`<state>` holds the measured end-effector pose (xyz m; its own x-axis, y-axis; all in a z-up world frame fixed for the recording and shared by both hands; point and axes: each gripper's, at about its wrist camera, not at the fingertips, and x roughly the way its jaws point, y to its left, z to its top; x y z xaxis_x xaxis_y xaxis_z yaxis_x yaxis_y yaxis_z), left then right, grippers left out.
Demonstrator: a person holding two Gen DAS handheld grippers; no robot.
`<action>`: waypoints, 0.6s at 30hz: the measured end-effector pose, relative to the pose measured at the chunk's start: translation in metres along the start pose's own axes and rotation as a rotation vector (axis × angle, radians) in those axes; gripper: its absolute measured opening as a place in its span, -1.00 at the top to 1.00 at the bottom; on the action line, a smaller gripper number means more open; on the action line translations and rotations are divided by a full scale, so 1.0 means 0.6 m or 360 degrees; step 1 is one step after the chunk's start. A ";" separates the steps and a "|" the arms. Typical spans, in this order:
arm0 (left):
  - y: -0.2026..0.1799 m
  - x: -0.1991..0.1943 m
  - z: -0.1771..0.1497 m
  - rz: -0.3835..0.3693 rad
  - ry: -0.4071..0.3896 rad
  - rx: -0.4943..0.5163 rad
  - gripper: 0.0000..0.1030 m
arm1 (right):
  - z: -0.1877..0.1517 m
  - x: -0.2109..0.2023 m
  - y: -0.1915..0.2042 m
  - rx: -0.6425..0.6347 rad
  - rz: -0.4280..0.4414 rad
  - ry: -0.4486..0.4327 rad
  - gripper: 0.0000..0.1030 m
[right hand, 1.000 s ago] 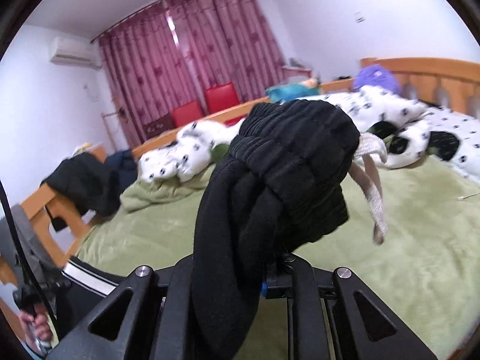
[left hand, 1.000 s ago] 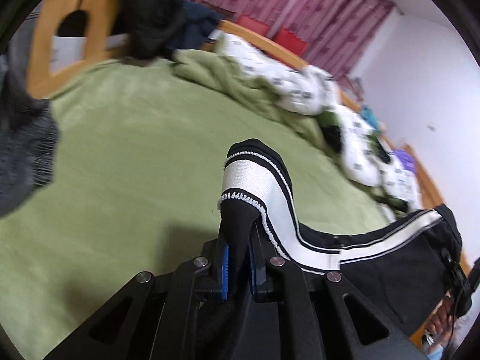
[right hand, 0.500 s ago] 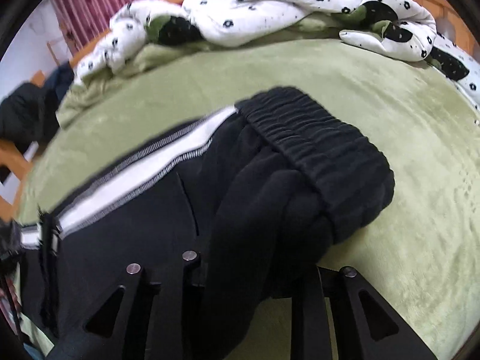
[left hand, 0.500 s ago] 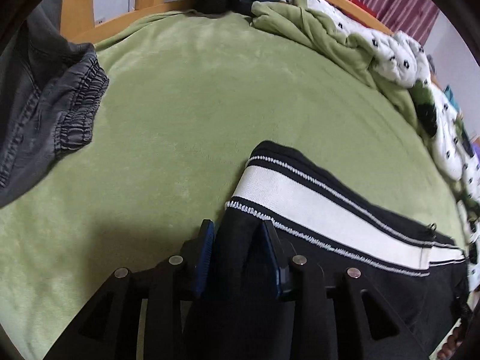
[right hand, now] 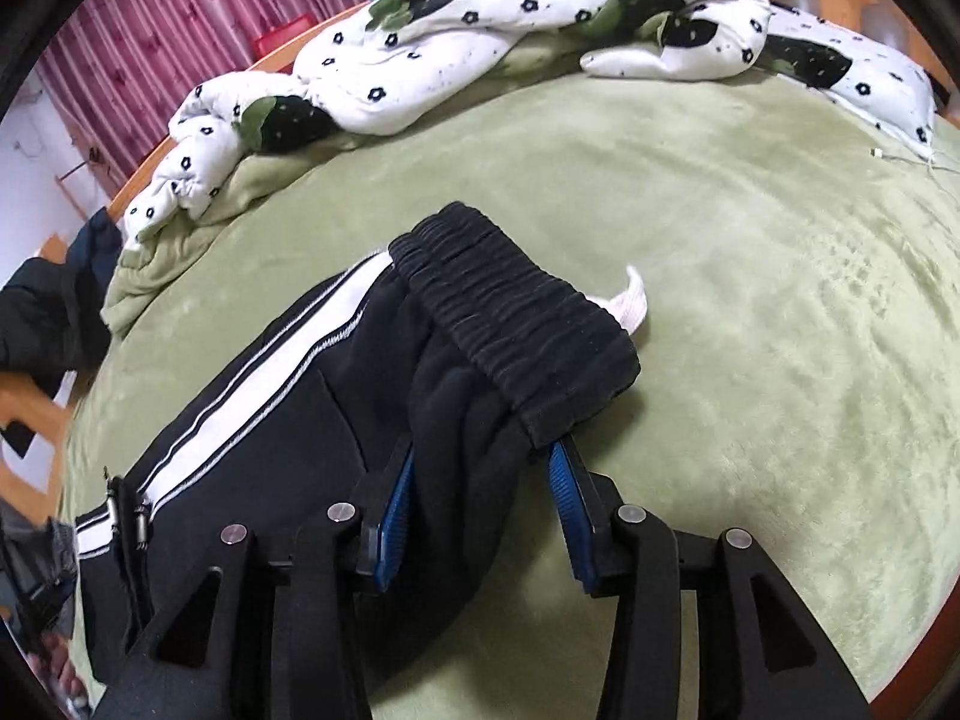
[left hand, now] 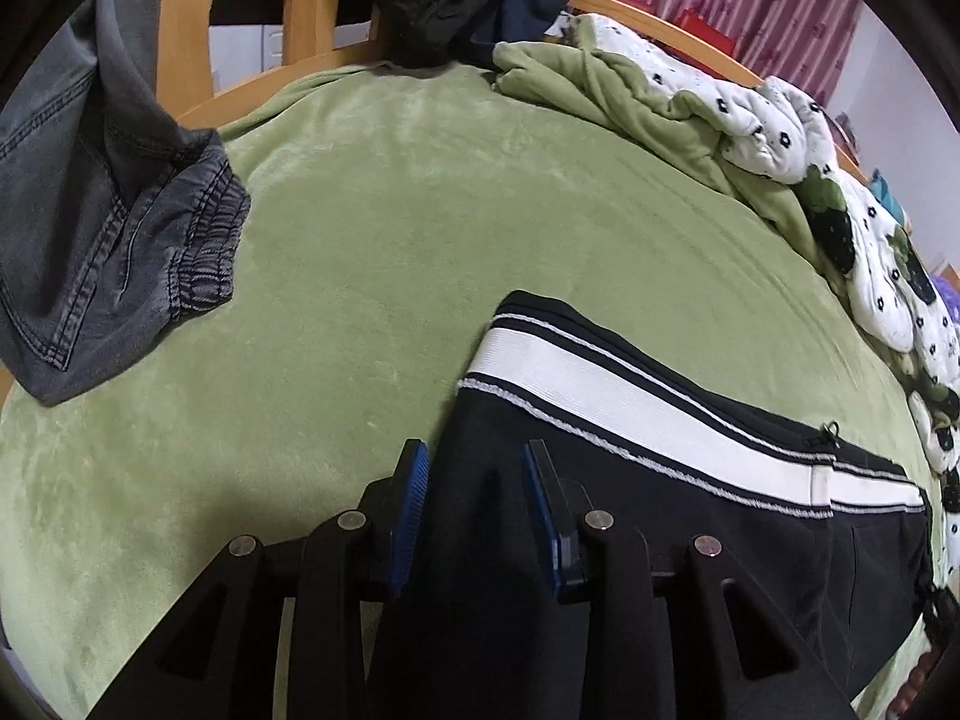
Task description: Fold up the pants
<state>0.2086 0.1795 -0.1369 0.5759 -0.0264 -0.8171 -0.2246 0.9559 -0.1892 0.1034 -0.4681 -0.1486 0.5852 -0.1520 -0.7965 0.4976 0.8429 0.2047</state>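
the black pants now lie flat on the green bed cover; a second ago both ends hung lifted. the left gripper has let go at the leg end, its jaws apart around loose cloth. the right gripper has just been opening at the waistband, cloth between unpressed pads. the lay-down is complete; folding can begin.

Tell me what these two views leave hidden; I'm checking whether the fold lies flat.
- Left wrist view: the black pants near part, behind the left gripper; far end cut by the frame edge.
- Right wrist view: the pants' lower legs, cut by the edge; the white drawstring mostly under the waistband; fabric behind the right gripper.
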 end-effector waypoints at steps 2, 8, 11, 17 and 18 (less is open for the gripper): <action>-0.005 -0.008 -0.007 0.0012 -0.0013 0.0033 0.40 | -0.009 0.027 0.022 -0.0125 -0.0166 0.0074 0.17; -0.003 -0.042 -0.033 -0.0030 -0.0041 0.0091 0.40 | -0.020 0.027 0.032 -0.0189 -0.0239 0.0131 0.15; 0.002 -0.056 -0.045 -0.0024 -0.0055 0.0110 0.40 | -0.028 -0.008 0.025 -0.0161 -0.0239 0.0054 0.15; 0.012 -0.054 -0.061 -0.0080 -0.0050 0.0109 0.15 | -0.062 -0.068 0.034 -0.0177 -0.0247 -0.0119 0.10; 0.010 -0.055 -0.064 -0.0070 -0.0057 0.0127 0.15 | -0.070 -0.076 0.042 -0.0207 -0.0251 -0.0152 0.10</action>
<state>0.1584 0.1748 -0.1319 0.6119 -0.0594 -0.7887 -0.1360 0.9744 -0.1790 0.0622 -0.4179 -0.1310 0.5677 -0.3304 -0.7540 0.5046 0.8634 0.0016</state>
